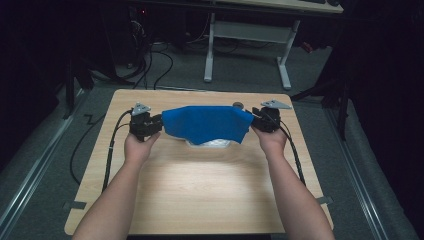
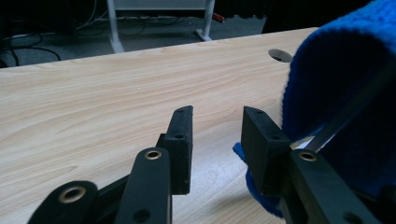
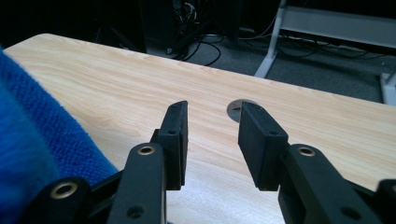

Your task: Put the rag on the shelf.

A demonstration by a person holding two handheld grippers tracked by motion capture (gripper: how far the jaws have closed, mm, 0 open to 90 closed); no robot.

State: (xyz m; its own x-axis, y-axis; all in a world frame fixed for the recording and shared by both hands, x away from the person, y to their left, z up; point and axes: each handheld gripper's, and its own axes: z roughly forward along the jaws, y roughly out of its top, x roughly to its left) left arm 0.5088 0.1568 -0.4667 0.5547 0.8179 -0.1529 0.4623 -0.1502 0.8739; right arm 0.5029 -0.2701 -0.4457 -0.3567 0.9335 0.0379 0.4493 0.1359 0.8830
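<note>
A blue knitted cloth (image 1: 207, 124) lies draped over a white object (image 1: 212, 144) on the wooden table (image 1: 200, 185). My left gripper (image 1: 159, 124) sits at the cloth's left edge, held in a hand. In the left gripper view its jaws (image 2: 217, 112) stand open with bare wood between them, and the cloth (image 2: 341, 93) bulges just beyond the right jaw. My right gripper (image 1: 254, 120) is at the cloth's right edge. Its jaws (image 3: 212, 106) are open too, with nothing between them, and the cloth (image 3: 37, 140) lies off to the left.
A round cable hole (image 1: 238, 105) sits in the table just behind the cloth. Behind the table stands a white desk frame (image 1: 210, 50), with cables (image 1: 160, 65) on the grey floor. Each gripper trails a black cable down the table's sides.
</note>
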